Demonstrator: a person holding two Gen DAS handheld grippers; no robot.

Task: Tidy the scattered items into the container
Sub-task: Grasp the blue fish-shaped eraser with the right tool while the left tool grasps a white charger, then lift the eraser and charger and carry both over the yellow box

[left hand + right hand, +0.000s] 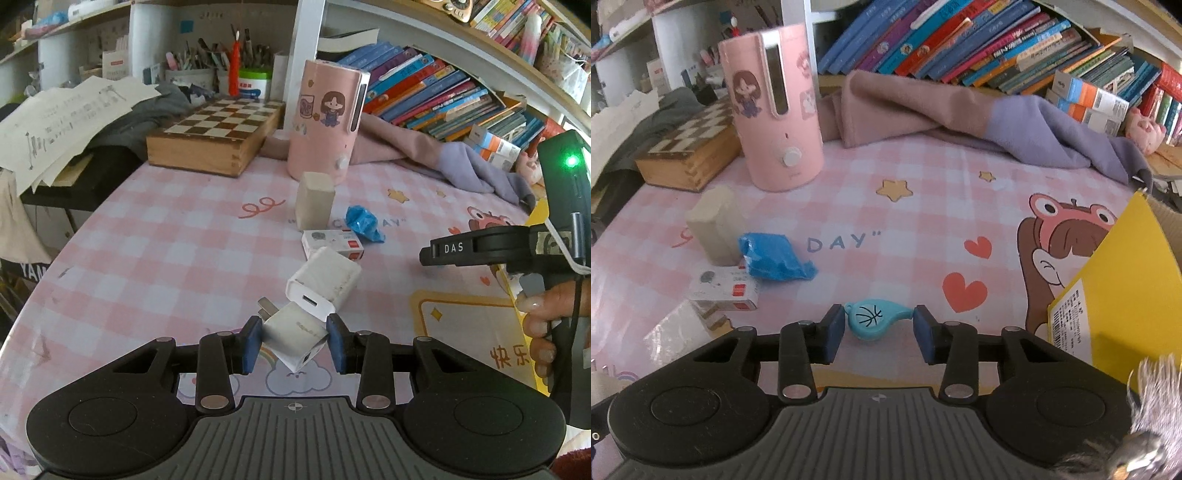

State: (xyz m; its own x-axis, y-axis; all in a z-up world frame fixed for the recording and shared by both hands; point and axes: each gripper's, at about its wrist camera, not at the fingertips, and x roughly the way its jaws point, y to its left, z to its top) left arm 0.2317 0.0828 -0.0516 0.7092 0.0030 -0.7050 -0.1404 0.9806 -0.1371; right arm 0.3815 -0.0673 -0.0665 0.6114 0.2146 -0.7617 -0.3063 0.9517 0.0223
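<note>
Near the pink humidifier, my left gripper pinched a charger; right gripper bracketed the whistle, needing a centred squeeze.

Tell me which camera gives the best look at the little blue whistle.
The right wrist view: the blue whistle lies on the tablecloth right between the right gripper jaws, its basketball drawing plain to see. The left wrist view does not show the whistle at all, only the right gripper from the side.

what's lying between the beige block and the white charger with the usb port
In the left wrist view, a small white box with a red label lies flat between the upright beige block and the white charger, with a crumpled blue wrapper just beside it.
</note>
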